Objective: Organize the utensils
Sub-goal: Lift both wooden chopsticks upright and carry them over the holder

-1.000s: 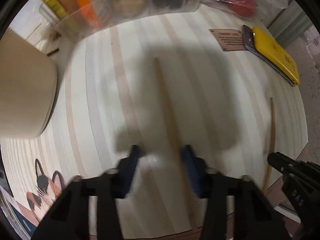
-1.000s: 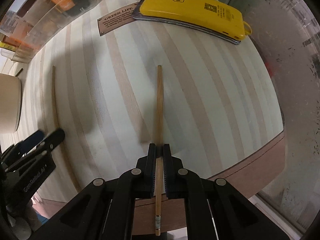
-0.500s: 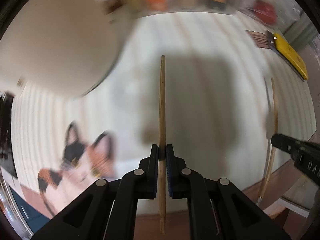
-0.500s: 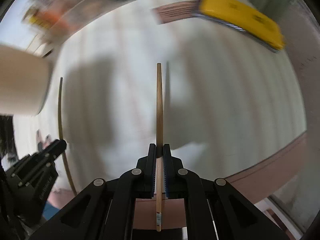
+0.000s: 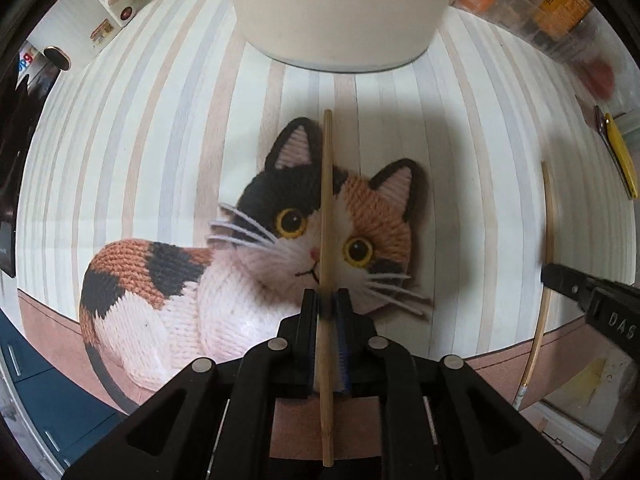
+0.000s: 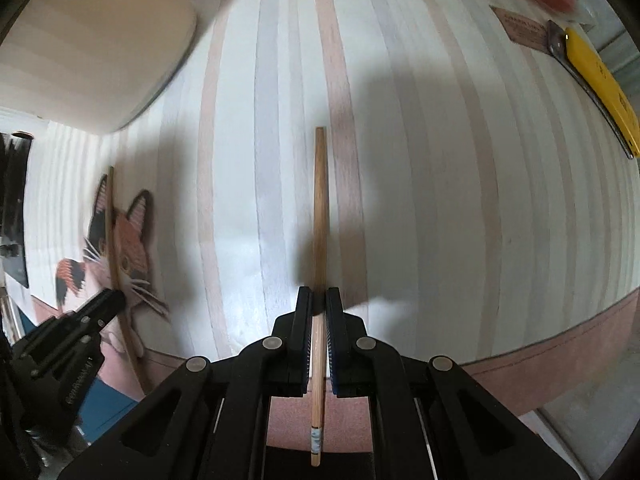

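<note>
My left gripper (image 5: 327,300) is shut on a bamboo chopstick (image 5: 327,200) that points straight ahead, held above a cat picture (image 5: 256,256) on the striped tabletop. A cream container (image 5: 340,12) stands just beyond the chopstick's tip. My right gripper (image 6: 316,300) is shut on a second wooden chopstick (image 6: 319,208), held above the striped table. Each gripper shows in the other's view: the right one (image 5: 592,300) with its chopstick (image 5: 548,220) at the right, the left one (image 6: 72,340) with its chopstick (image 6: 114,240) at the lower left.
The cream container (image 6: 88,40) is at the far left in the right wrist view. A yellow case (image 6: 600,76) on a dark notebook and a brown label (image 6: 524,28) lie at the far right. A clear bin with orange packets (image 5: 532,4) stands at the back. The table's brown front edge (image 6: 560,352) is close.
The left gripper closed on its chopstick, lifted it and swung left over the cat picture toward the cream container. The right gripper kept its chopstick and also moved left.
</note>
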Tool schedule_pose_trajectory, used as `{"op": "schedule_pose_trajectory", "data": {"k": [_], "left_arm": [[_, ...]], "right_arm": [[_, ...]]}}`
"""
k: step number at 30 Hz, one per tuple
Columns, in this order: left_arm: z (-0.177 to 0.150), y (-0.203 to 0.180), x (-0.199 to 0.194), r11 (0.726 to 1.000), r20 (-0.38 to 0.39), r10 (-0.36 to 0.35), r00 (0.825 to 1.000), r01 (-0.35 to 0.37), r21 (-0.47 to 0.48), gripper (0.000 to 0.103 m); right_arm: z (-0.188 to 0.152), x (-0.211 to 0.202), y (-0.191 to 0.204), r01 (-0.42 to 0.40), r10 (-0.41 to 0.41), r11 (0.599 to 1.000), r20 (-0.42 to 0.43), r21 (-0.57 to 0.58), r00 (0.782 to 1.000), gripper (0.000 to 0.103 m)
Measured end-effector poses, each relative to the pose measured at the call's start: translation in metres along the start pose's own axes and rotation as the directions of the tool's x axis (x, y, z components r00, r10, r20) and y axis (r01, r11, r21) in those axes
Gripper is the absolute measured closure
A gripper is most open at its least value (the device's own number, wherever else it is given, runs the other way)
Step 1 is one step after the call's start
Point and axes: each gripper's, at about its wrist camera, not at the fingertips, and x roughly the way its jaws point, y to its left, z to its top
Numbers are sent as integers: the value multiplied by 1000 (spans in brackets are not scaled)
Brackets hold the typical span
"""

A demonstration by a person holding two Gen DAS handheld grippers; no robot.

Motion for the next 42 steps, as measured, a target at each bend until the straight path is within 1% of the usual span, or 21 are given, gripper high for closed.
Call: {"op": "schedule_pose_trajectory", "data": {"k": [2, 3, 4, 6, 9, 12, 13, 14, 16, 19, 21, 22, 25, 27, 28, 29, 30, 31, 33, 36, 42], "left_arm": [[6, 6, 1, 1000, -4, 9, 1000, -9, 14, 92], [8, 6, 2, 999, -2, 18, 1000, -18, 28, 92], [21, 4, 4, 999, -2, 22, 1000, -22, 33, 91], [29, -6, 7, 999, 3, 24, 1000, -24, 38, 90], [41, -7, 8, 999, 6, 27, 1000, -27, 39, 89], [46, -8, 11, 999, 8, 30, 1000, -30, 41, 89], [51, -12, 14, 999, 8, 31, 999, -31, 42, 89], [52, -13, 14, 999, 11, 32, 999, -32, 44, 89], [52, -16, 14, 999, 12, 32, 999, -32, 43, 89], [60, -19, 13, 999, 17, 30, 999, -30, 42, 89], [63, -19, 11, 999, 18, 29, 999, -30, 43, 89], [60, -18, 10, 999, 21, 29, 999, -29, 43, 89], [62, -19, 11, 998, 25, 30, 999, -31, 47, 89], [64, -20, 12, 998, 29, 26, 999, -27, 48, 92], [66, -21, 9, 998, 33, 25, 999, -27, 56, 93], [67, -22, 10, 998, 37, 25, 999, -28, 62, 94], [64, -22, 5, 998, 39, 23, 999, -25, 63, 96], [64, -22, 5, 998, 40, 21, 999, -24, 62, 99], [64, -19, 3, 998, 46, 32, 998, -34, 58, 99], [60, -13, -7, 998, 80, 37, 996, -41, 49, 99], [50, 9, -43, 1000, 151, 14, 988, -17, 20, 99]], "right_arm": [[-1, 2, 3, 22, -22, 1000, -10, 1, 1000, 93], [-1, 5, 14, 31, -31, 1000, -13, 5, 999, 92], [-2, 5, 17, 42, -41, 999, -14, 8, 999, 92], [-5, 5, 18, 59, -59, 998, -12, 14, 998, 91], [-6, 10, 27, 73, -72, 997, -8, 24, 997, 91], [-11, 14, 39, 81, -81, 996, -7, 34, 997, 87], [-6, 13, 41, 80, -80, 996, -8, 37, 997, 85], [2, 19, 54, 81, -81, 996, -8, 38, 997, 83], [4, 16, 54, 86, -85, 995, -10, 40, 996, 81], [9, 22, 69, 107, -106, 994, -8, 39, 994, 80], [6, 23, 73, 117, -117, 992, -4, 37, 993, 80], [6, 24, 76, 123, -123, 992, 0, 36, 992, 80], [6, 26, 86, 138, -139, 990, 14, 34, 990, 82], [-3, 23, 81, 142, -143, 989, 31, 28, 989, 84], [-1, 24, 81, 144, -145, 989, 38, 28, 989, 87], [-1, 24, 79, 144, -145, 989, 44, 31, 988, 96], [-2, 24, 78, 145, -147, 989, 50, 36, 988, 96], [-4, 24, 78, 136, -139, 990, 54, 46, 989, 96], [-4, 20, 76, 111, -115, 992, 60, 62, 992, 96], [-8, 10, 77, 68, -74, 995, 95, 73, 993, 96], [-14, -22, 83, -12, 1, 998, 170, 64, 985, 96]]}}
